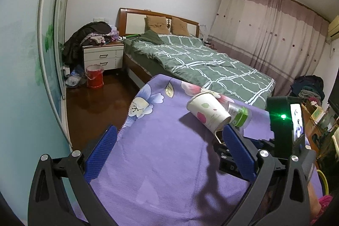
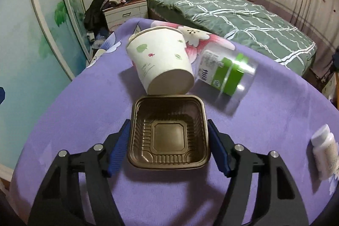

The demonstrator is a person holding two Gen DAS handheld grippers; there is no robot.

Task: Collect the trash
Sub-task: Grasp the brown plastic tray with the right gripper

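Brown tray (image 2: 168,132) is straddled by the spread right gripper (image 2: 168,141) just before the toppled paper cup (image 2: 161,58); cup could be nudged. Left gripper (image 1: 169,154) is held spread, empty.

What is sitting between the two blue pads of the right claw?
A brown plastic tray, open side up on the purple cloth; the right wrist view shows it.

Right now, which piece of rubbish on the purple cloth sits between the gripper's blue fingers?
The brown square plastic tray, open side up. The paper cup, clear bottle and white bottle lie outside them.
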